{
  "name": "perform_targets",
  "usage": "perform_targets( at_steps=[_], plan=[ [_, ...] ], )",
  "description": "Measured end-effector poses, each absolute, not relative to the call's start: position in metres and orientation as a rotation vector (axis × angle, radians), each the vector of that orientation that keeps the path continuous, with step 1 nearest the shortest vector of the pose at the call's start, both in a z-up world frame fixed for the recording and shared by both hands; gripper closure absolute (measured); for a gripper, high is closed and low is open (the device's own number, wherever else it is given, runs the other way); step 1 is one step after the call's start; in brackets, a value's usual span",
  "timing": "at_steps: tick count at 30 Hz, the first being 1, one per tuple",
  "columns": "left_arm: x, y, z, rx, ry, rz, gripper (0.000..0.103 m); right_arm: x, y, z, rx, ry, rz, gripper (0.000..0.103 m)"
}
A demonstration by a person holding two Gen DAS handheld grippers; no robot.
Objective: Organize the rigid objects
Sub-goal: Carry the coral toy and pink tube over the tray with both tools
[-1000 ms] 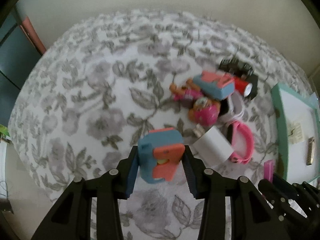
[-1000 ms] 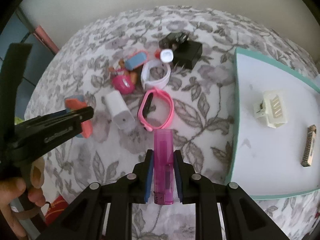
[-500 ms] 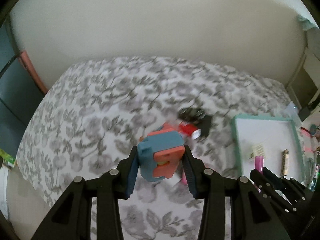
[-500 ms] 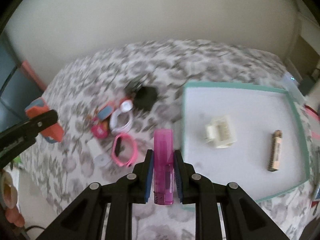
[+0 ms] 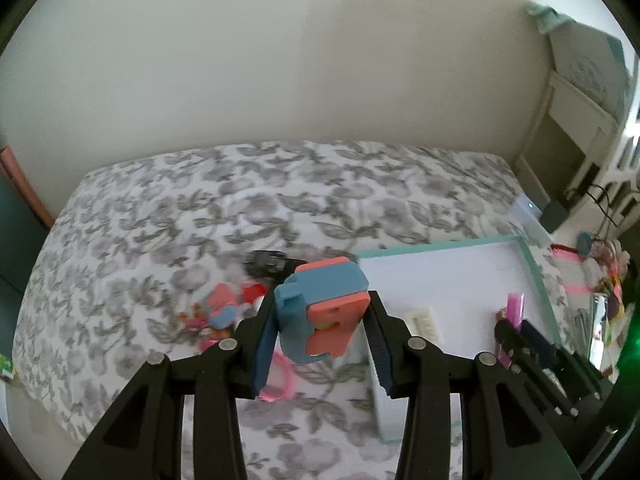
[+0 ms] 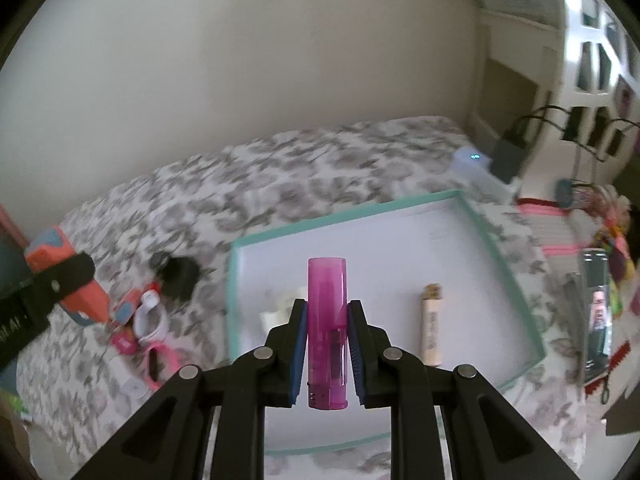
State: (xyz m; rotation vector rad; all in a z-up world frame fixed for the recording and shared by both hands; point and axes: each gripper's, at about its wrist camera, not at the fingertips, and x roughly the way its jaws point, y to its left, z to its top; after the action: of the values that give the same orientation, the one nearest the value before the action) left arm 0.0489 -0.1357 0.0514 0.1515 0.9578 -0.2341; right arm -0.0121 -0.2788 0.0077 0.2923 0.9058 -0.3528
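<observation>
Both tools are loaded and poised near the teal-rimmed tray (image 6: 516, 280) that lies on the floral bedspread (image 5: 168, 216). The right tool (image 6: 327, 350) is clamped narrowly on a pink translucent lighter (image 6: 326, 320), which stands upright between its blue pads over the tray's white floor, with a cream plastic piece (image 6: 280, 308) just to its left and a tan stick-shaped item (image 6: 431, 324) to its right. The left tool (image 5: 320, 344) grips a blue and coral toy block (image 5: 324, 308) at a middling width, hovering over the tray's left edge. The step in hand looks like carrying each piece into the tray. To do it well, lower the lighter into the bare strip between the cream piece and the tan stick, tip it flat before letting go so it does not topple, and open only once it rests. Bring the block further right, clear of the rim, onto bare tray floor near the cream piece. The remaining clutter (image 6: 136, 320) waits on the bedspread to the left.
</observation>
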Motion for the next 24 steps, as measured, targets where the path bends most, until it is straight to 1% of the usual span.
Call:
perform_targets(
  at_steps=[11, 16, 24],
  plan=[
    [0.041, -0.181, 0.013, 0.214, 1.036, -0.323, 0.059, -0.026, -0.322, 0.008, 0.338, 0.885, -0.481, 0.082],
    [0.039, -0.191, -0.005, 0.246, 1.073, -0.348, 0.059, -0.029, -0.327, 0.01, 0.281, 0.884, -0.561, 0.082],
    [0.039, -0.195, -0.028, 0.254, 1.143, -0.374, 0.059, -0.027, -0.342, -0.012, 0.291, 0.955, -0.603, 0.082]
  ],
)
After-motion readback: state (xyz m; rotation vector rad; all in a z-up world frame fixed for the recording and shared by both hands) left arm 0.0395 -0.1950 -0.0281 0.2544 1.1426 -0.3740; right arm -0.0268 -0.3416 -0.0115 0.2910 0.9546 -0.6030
